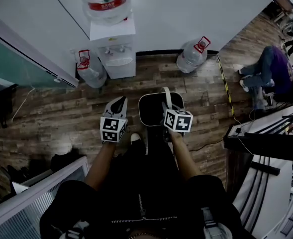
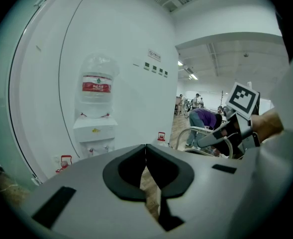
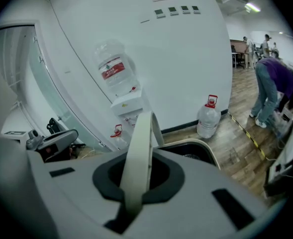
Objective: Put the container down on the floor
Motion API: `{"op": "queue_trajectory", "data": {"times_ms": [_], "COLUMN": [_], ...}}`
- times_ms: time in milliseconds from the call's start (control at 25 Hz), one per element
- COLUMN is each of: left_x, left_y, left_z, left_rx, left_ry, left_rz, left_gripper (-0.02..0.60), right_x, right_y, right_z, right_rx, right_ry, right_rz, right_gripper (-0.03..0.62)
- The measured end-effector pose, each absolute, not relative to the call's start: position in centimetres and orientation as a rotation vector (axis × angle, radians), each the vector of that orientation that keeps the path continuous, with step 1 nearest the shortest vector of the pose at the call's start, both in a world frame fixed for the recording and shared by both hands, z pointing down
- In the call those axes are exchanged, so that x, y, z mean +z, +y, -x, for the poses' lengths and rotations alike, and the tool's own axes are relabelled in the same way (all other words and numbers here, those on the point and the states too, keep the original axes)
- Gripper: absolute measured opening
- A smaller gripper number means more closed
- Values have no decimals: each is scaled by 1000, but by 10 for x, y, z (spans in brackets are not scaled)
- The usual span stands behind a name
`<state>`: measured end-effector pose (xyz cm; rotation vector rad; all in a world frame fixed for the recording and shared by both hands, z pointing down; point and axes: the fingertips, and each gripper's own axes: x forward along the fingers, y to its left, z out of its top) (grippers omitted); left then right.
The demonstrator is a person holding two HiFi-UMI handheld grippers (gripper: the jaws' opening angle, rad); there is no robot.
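Observation:
In the head view a black container (image 1: 153,114) with a pale rim hangs above the wooden floor in front of me. Its pale handle (image 1: 165,97) stands upright, and my right gripper (image 1: 167,108) is shut on it. The right gripper view shows that handle (image 3: 139,153) running up between the pads, with the container's rim (image 3: 208,152) just beyond. My left gripper (image 1: 118,106) is held to the left of the container, apart from it. Its jaws (image 2: 146,169) are shut with nothing between them. The right gripper (image 2: 221,136) also shows at the right of the left gripper view.
A water dispenser (image 1: 112,39) stands against the white wall ahead. Water jugs sit on the floor to its left (image 1: 90,69) and right (image 1: 192,56). A bent-over person in purple (image 1: 271,66) is at the far right. A desk with cables (image 1: 265,139) is at my right, a glass partition (image 1: 34,195) at my left.

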<state>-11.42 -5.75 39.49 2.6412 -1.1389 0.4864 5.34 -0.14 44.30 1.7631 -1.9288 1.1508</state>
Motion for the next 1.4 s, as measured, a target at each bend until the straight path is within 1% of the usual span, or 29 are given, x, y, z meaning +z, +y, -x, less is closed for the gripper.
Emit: {"op": "queue_trajectory", "data": {"times_ms": [400,960,1400], "left_x": [402,403,408], "left_y": [-97,-187,-228], "left_z": [93,46,3], "left_rx": [517,538,576], "left_ry": [-1170,-1257,-1298], "left_rz": [-2609,-2537,-2485], "left_gripper": [15,15,15], "right_x": [451,464,471], "right_y": [-45,-140,-192], "right_z": [-73,-122,-158], "right_rx": [1200,1223,1237], "right_ry": [-1954,-1963,-1986], "right_rz": [-1732,-1649,-1568], "right_gripper": [11,11,11]}}
